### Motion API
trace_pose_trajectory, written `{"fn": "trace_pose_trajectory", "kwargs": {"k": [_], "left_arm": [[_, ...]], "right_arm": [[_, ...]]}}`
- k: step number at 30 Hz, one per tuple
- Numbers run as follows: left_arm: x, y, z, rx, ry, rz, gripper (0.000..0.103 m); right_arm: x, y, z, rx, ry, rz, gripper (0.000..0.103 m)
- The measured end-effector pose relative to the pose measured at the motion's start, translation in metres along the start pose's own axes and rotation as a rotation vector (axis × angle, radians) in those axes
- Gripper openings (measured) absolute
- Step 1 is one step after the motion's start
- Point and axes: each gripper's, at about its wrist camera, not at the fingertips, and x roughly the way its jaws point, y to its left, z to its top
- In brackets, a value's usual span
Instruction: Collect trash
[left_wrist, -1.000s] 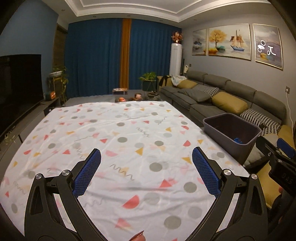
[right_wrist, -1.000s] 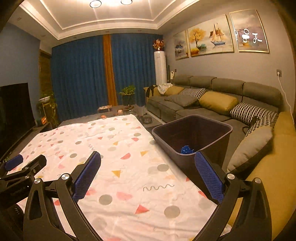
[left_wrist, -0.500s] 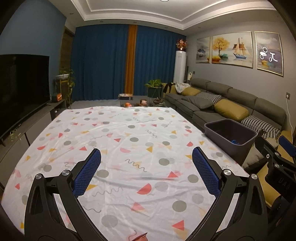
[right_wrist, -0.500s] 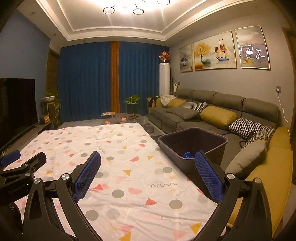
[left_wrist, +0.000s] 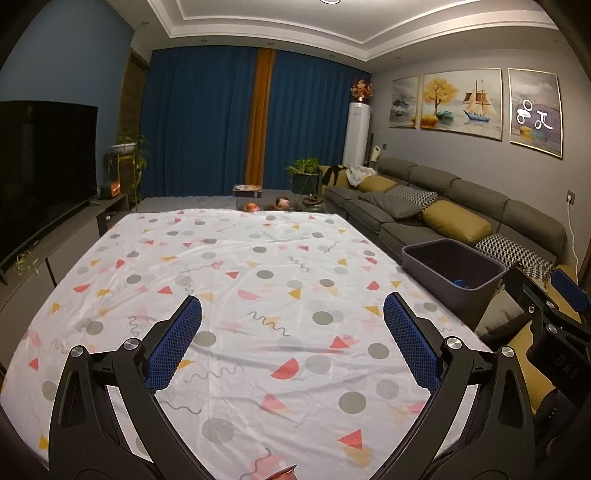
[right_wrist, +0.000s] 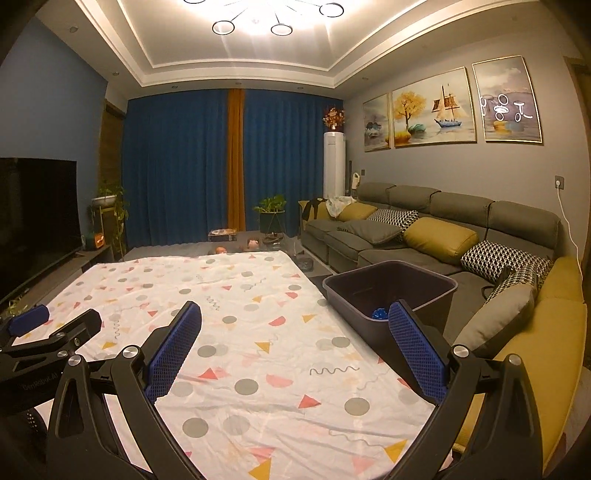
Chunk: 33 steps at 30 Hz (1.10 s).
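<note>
Above the tablecloth (left_wrist: 280, 258), both grippers raised higher, fingers (left_wrist: 177, 343) apart.

So my view here is mostly a big table (left_wrist: 258, 332) under a white cloth (left_wrist: 266, 288) with dots, triangles and squiggles. Grey sofa (right_wrist: 424, 229) along the right wall with mustard cushions (right_wrist: 439, 234), three paintings (right_wrist: 436, 110) above it. Blue curtains (left_wrist: 207, 125) at the far end, TV (left_wrist: 40, 166) on the left, a potted plant (right_wrist: 273, 212) near the sofa's far end.
</note>
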Motion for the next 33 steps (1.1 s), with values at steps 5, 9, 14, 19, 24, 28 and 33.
{"fn": "trace_pose_trajectory", "kwargs": {"k": [5,9,14,19,24,28,33], "left_arm": [[-0.0006,-0.0015,-0.0001,0.001,0.001,-0.003,0.097],[-0.0003,-0.0018,0.0004,0.000,0.002,-0.005,0.097],[-0.0002,-0.0021,0.0006,0.000,0.002,-0.006,0.097],[-0.0003,-0.0024,0.0006,-0.001,0.002,-0.005,0.097],[-0.0004,-0.0024,0.0007,-0.001,0.002,-0.005,0.097],[0.0000,-0.0044,0.0007,-0.001,0.001,-0.007,0.097],[-0.0001,-0.0046,0.0005,-0.002,0.003,-0.006,0.097]], "right_arm": [[0.0015,-0.0005,-0.0015,0.005,0.005,-0.001,0.097],[0.0011,-0.0017,-0.0020,0.006,0.005,-0.001,0.097],[0.0003,-0.0026,-0.0023,0.011,0.007,-0.001,0.097],[0.0005,-0.0027,-0.0019,0.011,0.007,0.000,0.097],[0.0003,-0.0026,-0.0019,0.013,0.007,-0.001,0.097],[0.0001,-0.0027,-0.0019,0.010,0.004,0.000,0.097],[0.0002,-0.0028,-0.0022,0.011,0.004,0.001,0.097]]}}
